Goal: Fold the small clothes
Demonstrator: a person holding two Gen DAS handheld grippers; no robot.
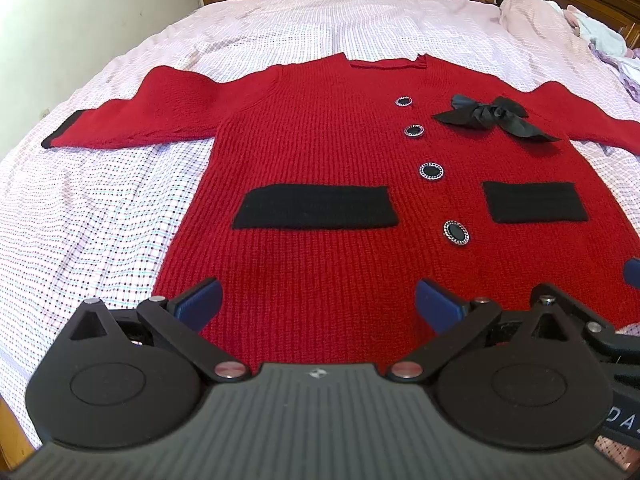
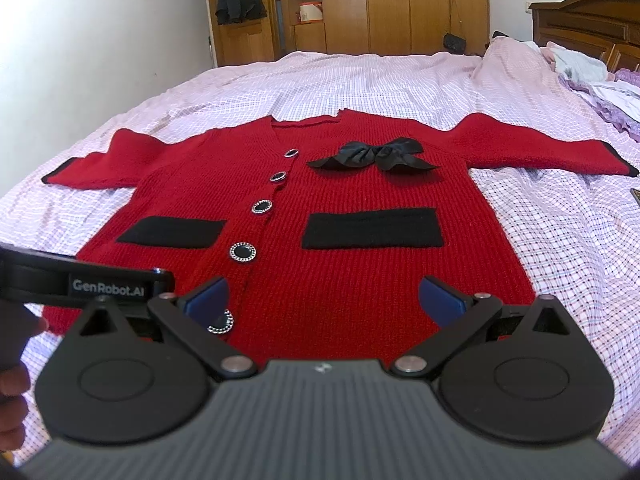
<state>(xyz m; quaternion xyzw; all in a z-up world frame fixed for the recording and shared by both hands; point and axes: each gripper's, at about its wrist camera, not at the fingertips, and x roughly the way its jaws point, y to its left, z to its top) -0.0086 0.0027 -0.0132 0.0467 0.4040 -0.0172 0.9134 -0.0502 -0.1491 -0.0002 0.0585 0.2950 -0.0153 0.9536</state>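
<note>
A small red knit cardigan [image 1: 328,160] lies flat and face up on the bed, sleeves spread out, with two black pockets, several black buttons and a black bow [image 1: 494,118]. It also shows in the right wrist view [image 2: 352,272]. My left gripper [image 1: 318,300] is open and empty above the hem on the left half. My right gripper [image 2: 324,298] is open and empty above the hem on the right half. The left gripper's body [image 2: 88,282] shows at the left of the right wrist view.
The bed has a pink checked sheet [image 1: 100,208]. A pile of other clothes [image 2: 600,80] lies at the far right by the wooden headboard [image 2: 588,24]. Wooden wardrobes [image 2: 384,4] stand beyond the bed. A white wall runs along the left.
</note>
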